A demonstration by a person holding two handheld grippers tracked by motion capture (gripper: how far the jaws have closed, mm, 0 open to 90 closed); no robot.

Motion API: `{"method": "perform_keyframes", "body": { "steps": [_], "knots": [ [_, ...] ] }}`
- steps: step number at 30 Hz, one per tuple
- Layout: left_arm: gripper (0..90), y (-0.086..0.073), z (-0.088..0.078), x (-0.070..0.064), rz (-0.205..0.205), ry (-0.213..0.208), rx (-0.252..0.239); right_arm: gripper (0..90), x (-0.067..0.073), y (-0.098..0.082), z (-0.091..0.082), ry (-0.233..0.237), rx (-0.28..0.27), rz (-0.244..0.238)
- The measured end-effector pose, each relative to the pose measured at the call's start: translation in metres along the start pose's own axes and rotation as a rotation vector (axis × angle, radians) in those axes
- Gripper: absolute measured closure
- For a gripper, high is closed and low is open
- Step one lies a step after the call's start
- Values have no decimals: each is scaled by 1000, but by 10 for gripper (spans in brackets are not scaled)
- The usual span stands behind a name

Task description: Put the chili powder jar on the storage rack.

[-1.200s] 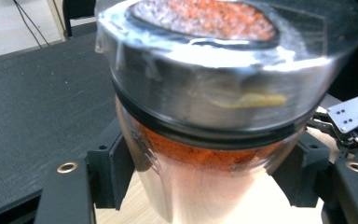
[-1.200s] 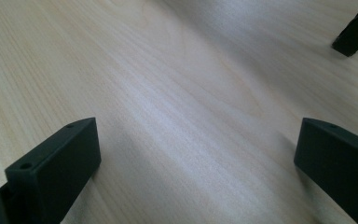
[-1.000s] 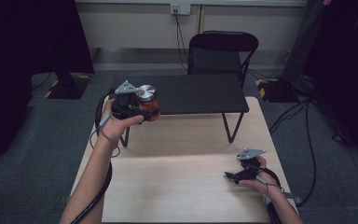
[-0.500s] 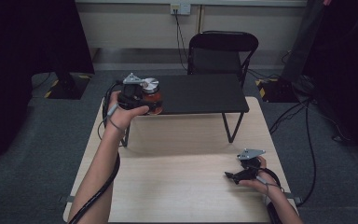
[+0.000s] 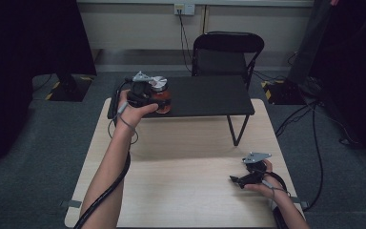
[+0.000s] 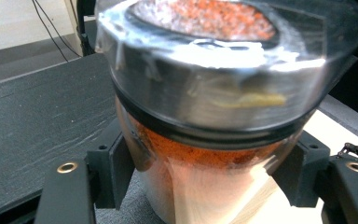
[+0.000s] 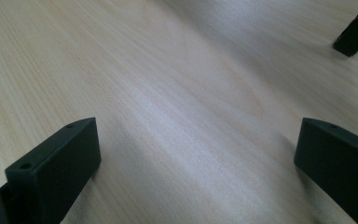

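Rightward and nearer since before, the left gripper (image 5: 158, 98) grips a steel-lidded jar (image 6: 205, 121) over the black shelf (image 5: 205, 95); the right gripper (image 5: 238, 180) rests wide-jawed on the worktop (image 5: 181, 191).

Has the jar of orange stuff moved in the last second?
Yes. The jar, held in the left tool, has drifted right and slightly toward the person along the black shelf, judged against the folding chair behind it.

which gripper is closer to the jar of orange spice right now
Left. The left gripper is shut on the jar; the right gripper rests far off on the wooden table.
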State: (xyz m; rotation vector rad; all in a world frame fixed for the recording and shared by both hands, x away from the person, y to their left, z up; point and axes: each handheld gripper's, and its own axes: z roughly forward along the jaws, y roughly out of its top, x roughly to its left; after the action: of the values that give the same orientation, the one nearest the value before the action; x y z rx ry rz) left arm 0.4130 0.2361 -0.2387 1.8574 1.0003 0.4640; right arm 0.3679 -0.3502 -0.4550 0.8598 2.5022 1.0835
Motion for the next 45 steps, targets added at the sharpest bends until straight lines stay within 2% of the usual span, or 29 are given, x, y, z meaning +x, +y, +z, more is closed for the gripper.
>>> {"method": "perform_keyframes", "body": {
  "steps": [7, 25, 29, 35, 42, 45],
  "knots": [
    [310, -1, 2, 4, -8, 11, 3, 0, 0, 0, 0, 0, 0, 0],
    [311, 1, 13, 7, -27, 77, 26, 0, 0, -1, 0, 3, -5, -1],
    [310, 0, 14, 9, -32, 79, 25, 0, 0, -2, 0, 4, -5, -3],
    [309, 3, 15, 4, -1, 95, 37, 0, 0, -1, 0, 4, -4, -3],
    [308, 2, 16, 2, 8, 100, 37, 0, 0, -1, -1, 5, -4, -2],
    [306, 4, 17, 1, 34, 101, 48, 0, 0, -1, -1, 5, -3, -3]
  ]
}}
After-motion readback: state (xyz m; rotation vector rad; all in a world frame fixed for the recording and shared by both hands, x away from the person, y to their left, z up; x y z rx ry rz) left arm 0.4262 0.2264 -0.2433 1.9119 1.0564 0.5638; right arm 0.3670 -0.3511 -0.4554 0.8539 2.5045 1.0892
